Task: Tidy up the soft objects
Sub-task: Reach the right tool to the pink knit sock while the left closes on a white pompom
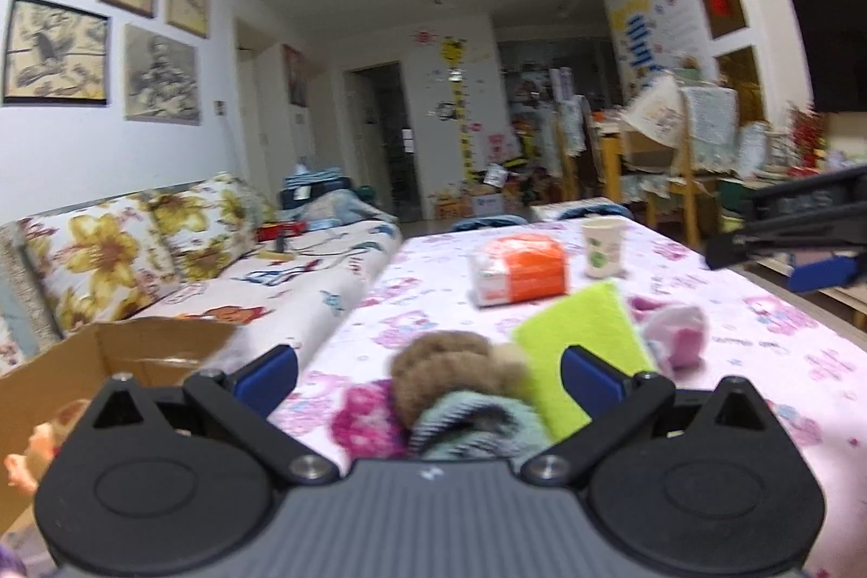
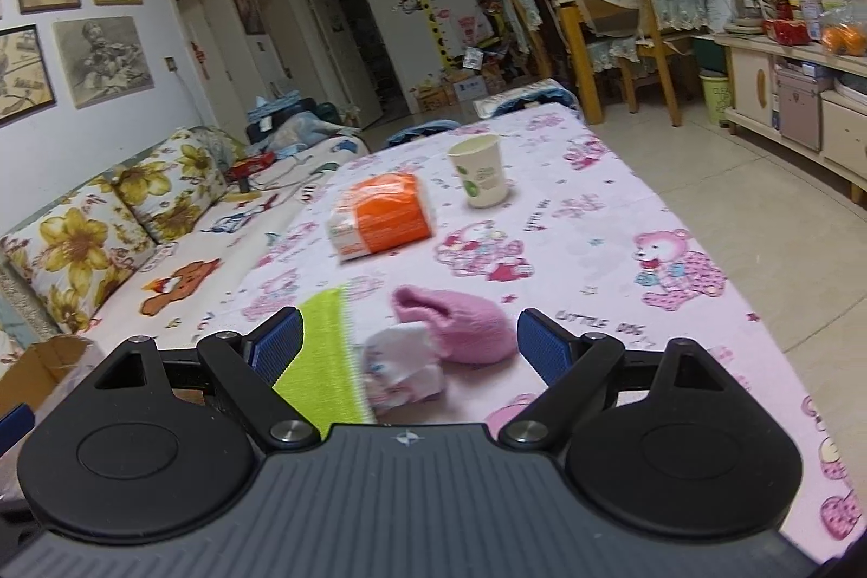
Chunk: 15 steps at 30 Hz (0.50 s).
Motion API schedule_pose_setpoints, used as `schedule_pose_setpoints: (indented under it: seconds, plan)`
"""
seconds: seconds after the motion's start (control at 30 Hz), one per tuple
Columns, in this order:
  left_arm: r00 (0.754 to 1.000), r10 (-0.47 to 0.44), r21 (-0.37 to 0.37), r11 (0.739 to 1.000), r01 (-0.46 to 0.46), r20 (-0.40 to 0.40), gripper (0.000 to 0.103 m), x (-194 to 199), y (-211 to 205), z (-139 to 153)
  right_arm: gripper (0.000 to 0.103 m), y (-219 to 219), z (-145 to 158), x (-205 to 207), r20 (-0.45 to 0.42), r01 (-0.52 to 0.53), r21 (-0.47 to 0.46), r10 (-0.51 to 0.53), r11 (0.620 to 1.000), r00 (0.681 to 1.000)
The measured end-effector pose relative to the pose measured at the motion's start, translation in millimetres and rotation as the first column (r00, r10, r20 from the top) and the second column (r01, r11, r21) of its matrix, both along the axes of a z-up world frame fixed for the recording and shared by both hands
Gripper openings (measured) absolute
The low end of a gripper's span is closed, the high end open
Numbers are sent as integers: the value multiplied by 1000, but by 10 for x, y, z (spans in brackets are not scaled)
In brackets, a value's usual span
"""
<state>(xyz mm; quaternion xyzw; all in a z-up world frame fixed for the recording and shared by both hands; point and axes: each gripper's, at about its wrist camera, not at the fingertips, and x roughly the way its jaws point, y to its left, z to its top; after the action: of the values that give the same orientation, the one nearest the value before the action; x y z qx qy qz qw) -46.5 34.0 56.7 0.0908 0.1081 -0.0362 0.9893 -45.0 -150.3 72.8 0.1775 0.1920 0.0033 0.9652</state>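
My left gripper [image 1: 428,375] is open above a plush doll [image 1: 460,388] with brown hair and a teal top, lying on the pink tablecloth [image 1: 758,350]. A lime-green sponge cloth [image 1: 582,339] lies just right of the doll. A pink and white sock bundle [image 1: 677,334] lies further right. My right gripper [image 2: 409,345] is open, low over the pink sock [image 2: 460,323] and the white sock [image 2: 403,367], with the green cloth [image 2: 325,361] by its left finger. The right gripper's fingers [image 1: 796,253] show at the right edge of the left wrist view.
An orange tissue pack [image 2: 379,215] and a paper cup [image 2: 479,169] stand further back on the table. An open cardboard box [image 1: 108,361] holding a doll sits left of the table beside a flowered sofa [image 1: 162,247]. Chairs [image 2: 639,31] and a cabinet [image 2: 785,90] stand at the right.
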Motion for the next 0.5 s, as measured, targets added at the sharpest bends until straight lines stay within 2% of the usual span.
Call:
schedule_pose_setpoints:
  seconds: [0.13,0.3,0.5]
  plan:
    - [995,-88,14,996,89,-42,102,-11,-160,-64,103,-76,-87,103,-41,18,24,-17,1000,999]
    - [978,-181,0,983,182,-106,102,-23,-344,-196,103,-124,-181,264,-77,17,36,-14,999,997]
    - [953,-247,-29,969,246,-176,102,39,-543,-347,103,-90,-244,355,-85,-46,84,53,995,995]
